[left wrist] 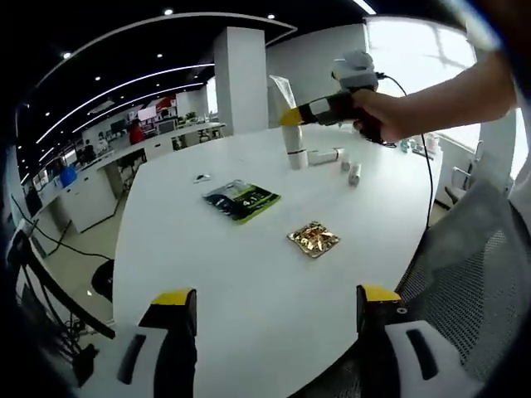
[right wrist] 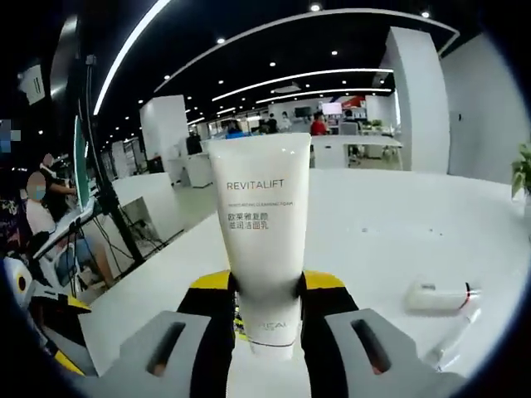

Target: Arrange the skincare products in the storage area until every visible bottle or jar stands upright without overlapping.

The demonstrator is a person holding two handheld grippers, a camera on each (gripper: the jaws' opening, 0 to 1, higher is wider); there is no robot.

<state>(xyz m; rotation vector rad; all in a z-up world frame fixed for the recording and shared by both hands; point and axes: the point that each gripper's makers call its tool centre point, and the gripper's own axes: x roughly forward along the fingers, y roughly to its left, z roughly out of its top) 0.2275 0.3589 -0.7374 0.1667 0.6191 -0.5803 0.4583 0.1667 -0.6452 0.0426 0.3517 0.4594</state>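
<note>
In the right gripper view a white REVITALIFT tube (right wrist: 261,207) stands cap-down between my right gripper's (right wrist: 267,286) yellow-tipped jaws, which are shut on its lower part. The left gripper view shows that same tube (left wrist: 295,154) upright on the far side of the white table (left wrist: 249,282), with the right gripper (left wrist: 290,116) around its middle and a hand (left wrist: 390,112) behind it. Beside it lie a small white tube (left wrist: 326,156) and two small bottles (left wrist: 355,173). My left gripper (left wrist: 276,298) hangs open over the near table edge, holding nothing.
A green and black packet (left wrist: 241,200) and a gold packet (left wrist: 314,239) lie mid-table, a small dark item (left wrist: 202,177) further back. A white bottle (right wrist: 436,297) lies on its side right of the held tube. A mesh chair (left wrist: 477,249) stands at the right.
</note>
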